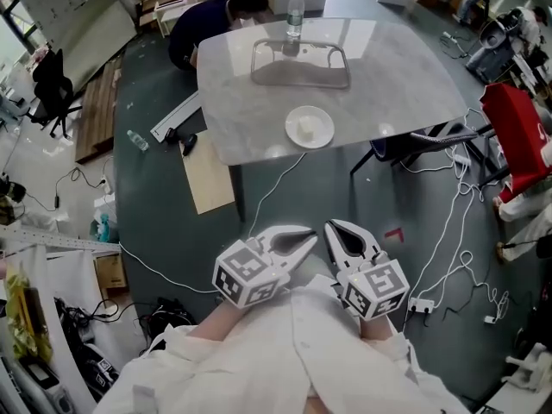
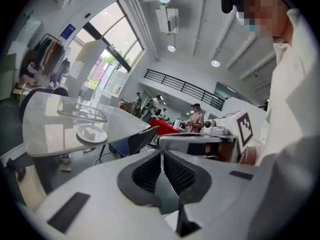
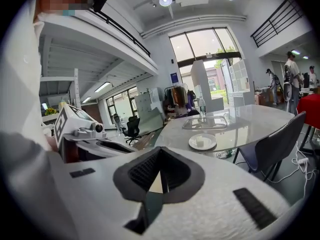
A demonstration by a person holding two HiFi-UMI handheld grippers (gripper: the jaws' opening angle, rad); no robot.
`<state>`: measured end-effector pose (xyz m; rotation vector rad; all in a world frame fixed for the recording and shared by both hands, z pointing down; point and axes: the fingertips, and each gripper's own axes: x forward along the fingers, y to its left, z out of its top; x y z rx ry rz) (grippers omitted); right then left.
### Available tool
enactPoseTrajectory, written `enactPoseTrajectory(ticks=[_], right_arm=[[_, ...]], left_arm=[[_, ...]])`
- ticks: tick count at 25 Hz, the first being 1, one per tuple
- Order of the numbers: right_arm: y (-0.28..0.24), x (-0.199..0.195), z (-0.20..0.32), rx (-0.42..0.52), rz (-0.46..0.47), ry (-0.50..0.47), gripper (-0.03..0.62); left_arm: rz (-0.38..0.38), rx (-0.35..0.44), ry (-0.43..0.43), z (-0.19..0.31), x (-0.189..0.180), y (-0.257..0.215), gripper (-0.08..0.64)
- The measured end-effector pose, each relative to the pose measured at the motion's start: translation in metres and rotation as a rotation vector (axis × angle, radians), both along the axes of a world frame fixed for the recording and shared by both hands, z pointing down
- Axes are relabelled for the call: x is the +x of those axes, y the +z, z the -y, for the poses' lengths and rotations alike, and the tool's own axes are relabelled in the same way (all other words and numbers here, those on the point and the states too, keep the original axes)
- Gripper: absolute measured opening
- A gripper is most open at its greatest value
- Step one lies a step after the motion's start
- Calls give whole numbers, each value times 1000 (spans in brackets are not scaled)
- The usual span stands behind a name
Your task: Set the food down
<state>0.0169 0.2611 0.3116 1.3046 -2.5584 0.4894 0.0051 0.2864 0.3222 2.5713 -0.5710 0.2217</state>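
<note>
From the head view, the left gripper and the right gripper are held close together against the person's white sleeves, over the grey floor and well short of the desk. Both are clenched and empty. The food, a small white piece too small to identify, lies on a white plate near the desk's near edge. A clear tray sits toward the far edge with a bottle standing at its far side. Another person crouches at the far left corner, partly cut off by the desk. A flat board lies on the floor by the left edge, white cables trail across the floor, and a dark chair is tucked mostly under the near right corner. In the left gripper view, the left gripper has its ribbed pads pressed together on nothing. Its white body covers the lower half of that view, and the plate shows beyond at the desk's edge. In the right gripper view, the right gripper is likewise closed and empty, with the chair standing in front of the desk and the plate beyond.
</note>
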Motion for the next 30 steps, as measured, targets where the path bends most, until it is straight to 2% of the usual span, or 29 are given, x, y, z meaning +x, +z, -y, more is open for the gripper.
enactPoseTrajectory(ticks=[5,12,30], right_arm=[[4,5,19,-12,9,3,3],[8,-4,65,-19,14,-49,3],[6,29,240,-49,17,-143,3]], left_arm=[[4,-21,-17,15,-1,7,29],[13,-29,-69,64,-9,11,29],[22,-36,-174,246,19,6,29]])
